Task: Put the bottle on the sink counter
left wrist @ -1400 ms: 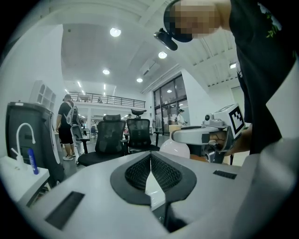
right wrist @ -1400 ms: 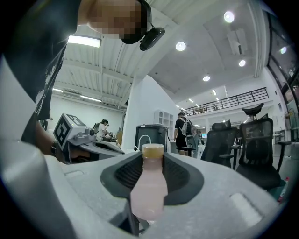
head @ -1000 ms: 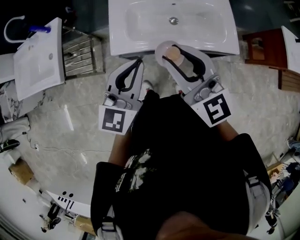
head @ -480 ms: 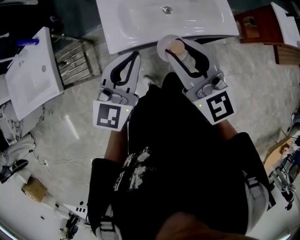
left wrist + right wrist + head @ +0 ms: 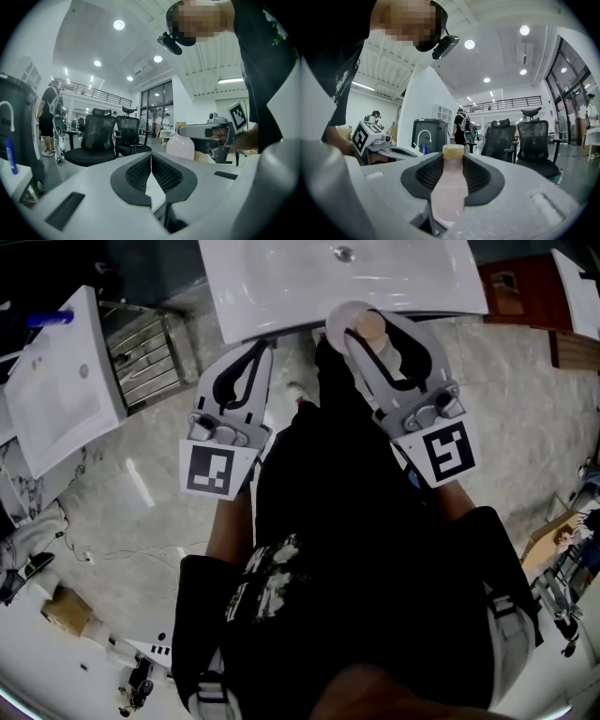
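Observation:
A pale pink bottle (image 5: pixel 382 345) with a tan cap stands upright between the pads of my right gripper (image 5: pixel 375 322), which is shut on it. In the right gripper view the bottle (image 5: pixel 450 187) fills the gap between the black pads. The cap sits just at the front edge of the white sink counter (image 5: pixel 272 292). My left gripper (image 5: pixel 260 348) hovers over the floor left of the bottle and short of the counter, shut with nothing in it; its pads (image 5: pixel 161 173) meet at the tips. From the left gripper view the bottle (image 5: pixel 180 146) shows at the right.
A second white sink unit (image 5: pixel 56 395) stands at the left with a metal rack (image 5: pixel 145 348) beside it. Brown wooden furniture (image 5: pixel 520 287) sits at the top right. Black office chairs (image 5: pixel 96 138) and standing people fill the room beyond. The floor is marble.
Both grippers have edged forward toward the sink counter's front edge. The bottle stays held in the right gripper and the left stays shut.

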Motion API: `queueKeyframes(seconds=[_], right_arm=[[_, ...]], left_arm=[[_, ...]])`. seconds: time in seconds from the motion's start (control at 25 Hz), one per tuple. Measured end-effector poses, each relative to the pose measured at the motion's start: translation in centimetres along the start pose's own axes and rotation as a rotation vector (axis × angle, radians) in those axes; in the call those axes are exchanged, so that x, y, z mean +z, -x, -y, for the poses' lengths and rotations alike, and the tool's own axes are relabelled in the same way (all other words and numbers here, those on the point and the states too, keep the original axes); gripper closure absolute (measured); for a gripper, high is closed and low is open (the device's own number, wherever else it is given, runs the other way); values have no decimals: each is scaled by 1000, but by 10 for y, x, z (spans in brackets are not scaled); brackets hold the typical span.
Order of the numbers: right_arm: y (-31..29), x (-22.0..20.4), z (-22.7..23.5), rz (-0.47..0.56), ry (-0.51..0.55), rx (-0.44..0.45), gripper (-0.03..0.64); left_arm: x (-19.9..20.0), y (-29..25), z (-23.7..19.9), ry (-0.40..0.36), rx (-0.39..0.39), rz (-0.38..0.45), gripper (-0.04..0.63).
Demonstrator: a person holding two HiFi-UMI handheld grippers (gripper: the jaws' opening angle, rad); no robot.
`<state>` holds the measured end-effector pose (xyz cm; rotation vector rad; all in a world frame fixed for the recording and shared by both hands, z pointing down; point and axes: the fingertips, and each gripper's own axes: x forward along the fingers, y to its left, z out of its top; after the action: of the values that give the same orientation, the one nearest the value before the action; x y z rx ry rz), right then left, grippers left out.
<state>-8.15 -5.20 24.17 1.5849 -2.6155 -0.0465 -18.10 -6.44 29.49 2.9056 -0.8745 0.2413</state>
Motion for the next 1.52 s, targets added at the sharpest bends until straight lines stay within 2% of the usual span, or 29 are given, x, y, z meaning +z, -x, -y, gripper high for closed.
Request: queueKeyframes(seconds=[0.28, 0.48, 0.84, 1.04, 1.32, 1.52], right_arm=[[-47, 2, 41, -4, 18, 65, 494], [-99, -1, 63, -16, 18, 128, 494], [-159, -22, 105, -54, -7, 210, 494], [-189, -31, 129, -43, -17, 251, 494], [-245, -47, 148, -44, -50, 381, 494], [-280, -62, 150, -43, -61, 412, 494]], left_arm=[[27, -46, -35, -25, 39, 12, 581], [32, -79, -75, -78, 54, -34, 581], [39, -134, -123, -71, 97, -61, 581], [34, -164, -144, -42, 127, -94, 581], [31, -195, -185, -26, 233, -100, 581], [19, -207, -211, 53, 281, -64, 581]])
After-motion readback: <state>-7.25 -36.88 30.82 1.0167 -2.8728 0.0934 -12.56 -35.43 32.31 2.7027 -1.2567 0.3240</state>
